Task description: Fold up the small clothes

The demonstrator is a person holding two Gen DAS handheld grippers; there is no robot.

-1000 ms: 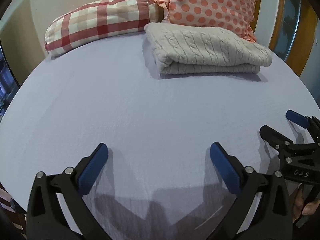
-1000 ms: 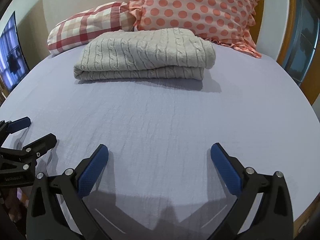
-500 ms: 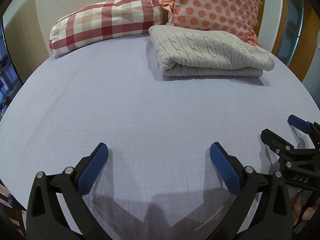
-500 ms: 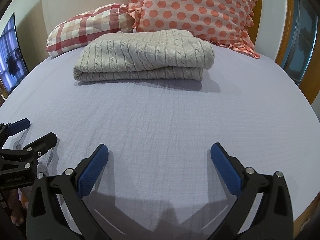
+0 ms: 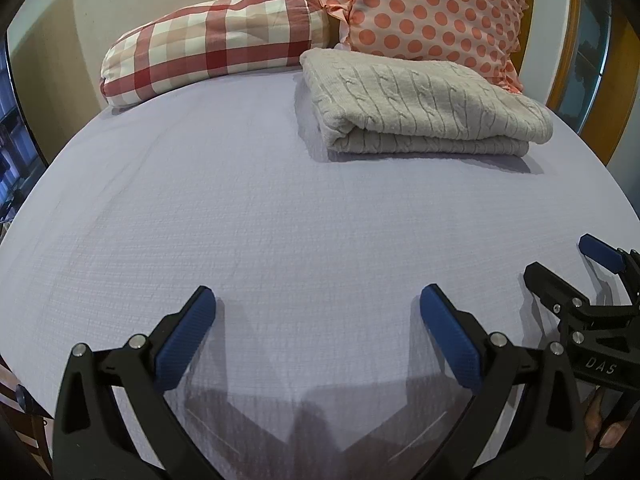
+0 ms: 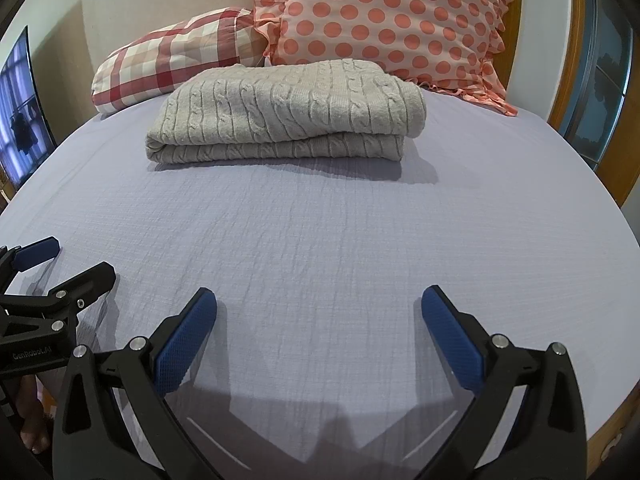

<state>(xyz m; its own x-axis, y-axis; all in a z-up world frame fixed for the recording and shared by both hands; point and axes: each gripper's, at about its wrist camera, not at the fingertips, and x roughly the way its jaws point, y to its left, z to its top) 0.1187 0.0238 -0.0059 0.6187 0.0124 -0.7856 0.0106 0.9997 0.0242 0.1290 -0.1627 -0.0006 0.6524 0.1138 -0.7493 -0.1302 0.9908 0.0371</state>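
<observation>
A beige cable-knit sweater (image 5: 420,108) lies folded in a neat stack at the far side of the lavender bed (image 5: 260,220); it also shows in the right wrist view (image 6: 288,116). My left gripper (image 5: 316,320) is open and empty, low over the near part of the bed, well short of the sweater. My right gripper (image 6: 318,320) is open and empty too, beside it on the right. Each gripper shows at the edge of the other's view: the right one (image 5: 568,268) and the left one (image 6: 68,264).
A red checked pillow (image 5: 216,44) and a pink polka-dot pillow (image 5: 432,12) lean against the wall behind the sweater. A wooden frame (image 6: 576,40) runs along the right side. A dark screen (image 6: 20,112) stands at the left. The bed's near right edge (image 6: 608,412) is close.
Both grippers have drawn slightly back and tilted, so the sweater and pillows sit a little lower in the left view. Both stay open. The sweater has not moved.
</observation>
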